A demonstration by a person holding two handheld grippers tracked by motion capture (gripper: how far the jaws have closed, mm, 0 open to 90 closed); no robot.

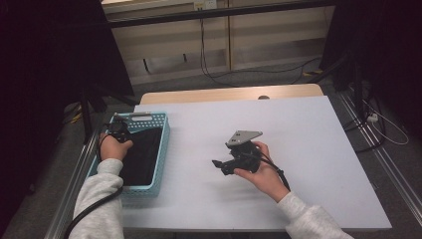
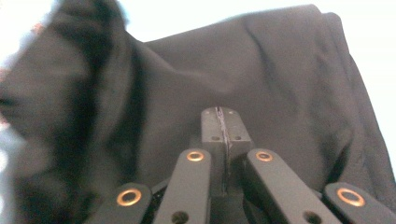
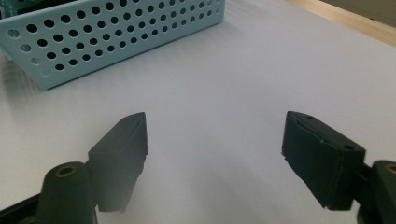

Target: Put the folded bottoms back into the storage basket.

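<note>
A dark garment [image 1: 142, 154] is seen lying inside a light-blue perforated basket [image 1: 161, 149], which stands at the left edge of the white counter [image 1: 308, 149]. The cloth fills the basket floor and looks loosely bunched — folds and creases show across it in the left gripper view [image 2: 261, 74].

At the basket's near-left side, the left hand-held gripper [image 1: 117, 130] is pointed into the cloth; its jaws are pressed together, and a thin edge of fabric may be nipped between the tips, though this cannot be told for certain.

To the right of the basket, well apart from it, the right hand-held gripper [image 1: 226, 167] is held low over bare counter with its jaws spread and nothing between them [image 3: 212, 158]. Its jaws are aimed toward the basket's side wall [image 3: 116, 32].

As a judgement, the work is at an early stage: the garment is not yet out of the basket, nothing has been laid on the counter, and the lifting and spreading are left to do.
</note>
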